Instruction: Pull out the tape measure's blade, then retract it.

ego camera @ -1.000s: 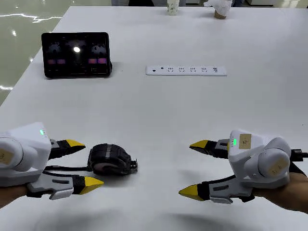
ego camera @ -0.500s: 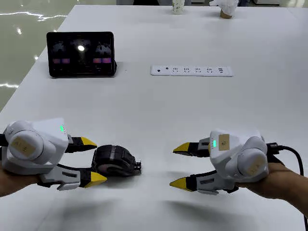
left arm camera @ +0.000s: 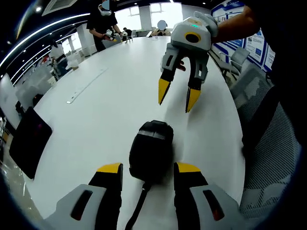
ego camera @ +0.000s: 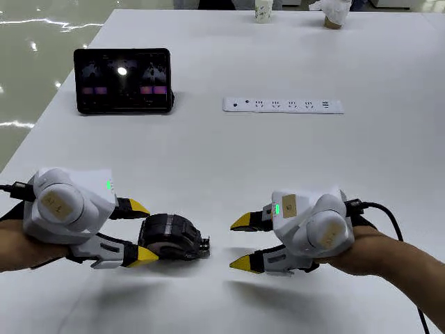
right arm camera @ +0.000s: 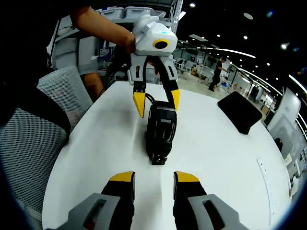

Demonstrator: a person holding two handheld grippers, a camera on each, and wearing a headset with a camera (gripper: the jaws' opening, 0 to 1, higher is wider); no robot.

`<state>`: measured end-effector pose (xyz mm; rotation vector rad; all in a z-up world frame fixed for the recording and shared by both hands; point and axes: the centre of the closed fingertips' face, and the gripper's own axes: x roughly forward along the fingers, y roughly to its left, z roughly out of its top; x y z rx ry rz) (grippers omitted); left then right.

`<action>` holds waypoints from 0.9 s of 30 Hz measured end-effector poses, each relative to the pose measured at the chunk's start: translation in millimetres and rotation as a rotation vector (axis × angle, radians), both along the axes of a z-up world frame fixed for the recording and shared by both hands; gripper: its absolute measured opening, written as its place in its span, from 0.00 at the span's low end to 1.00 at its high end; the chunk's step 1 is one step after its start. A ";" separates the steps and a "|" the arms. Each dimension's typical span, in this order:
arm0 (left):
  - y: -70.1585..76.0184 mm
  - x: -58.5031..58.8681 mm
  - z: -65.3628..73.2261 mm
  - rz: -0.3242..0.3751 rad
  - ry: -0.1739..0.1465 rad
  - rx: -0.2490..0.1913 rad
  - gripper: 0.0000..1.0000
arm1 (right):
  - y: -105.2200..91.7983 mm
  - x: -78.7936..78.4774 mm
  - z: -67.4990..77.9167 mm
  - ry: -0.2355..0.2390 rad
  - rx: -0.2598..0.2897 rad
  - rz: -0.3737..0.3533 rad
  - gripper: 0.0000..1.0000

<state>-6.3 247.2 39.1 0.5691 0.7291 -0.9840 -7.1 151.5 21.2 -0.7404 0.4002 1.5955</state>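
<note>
Grasp step: left tongs [ego camera: 146, 232], jaws apart, straddle the tape measure [ego camera: 170, 236] at the desk's [ego camera: 278, 160] seven o'clock; right tongs [ego camera: 240, 243], also spread, likely must next pinch the blade tip [ego camera: 206, 243].

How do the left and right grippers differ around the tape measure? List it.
The left gripper has the tape measure between its jaws; the right gripper has bare table between its own. The left gripper is at the case's rear; the right gripper faces the blade-tip end, standing clear of it. Shared: both open, yellow-tipped, pointing at each other.
</note>
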 end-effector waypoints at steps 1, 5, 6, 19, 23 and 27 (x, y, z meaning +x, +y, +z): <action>-0.1 0.4 -0.3 -0.004 0.003 0.001 0.37 | 2.0 0.1 -0.9 0.003 -0.001 0.002 0.29; -0.4 1.5 -2.9 -0.025 0.015 0.011 0.36 | 10.6 0.3 -7.0 0.013 -0.010 0.016 0.27; -0.7 1.7 -3.4 -0.029 0.019 0.013 0.35 | 12.3 0.1 -8.0 0.015 -0.011 0.020 0.26; -6.0 4.8 -11.3 -0.069 0.028 0.029 0.32 | 32.7 3.2 -23.5 0.050 -0.026 0.018 0.19; -6.6 3.7 -13.4 -0.094 0.028 0.030 0.28 | 36.3 5.1 -27.5 0.055 -0.032 0.010 0.15; -4.5 5.9 -15.5 -0.097 0.033 0.015 0.28 | 38.8 7.5 -28.8 0.077 -0.028 -0.011 0.13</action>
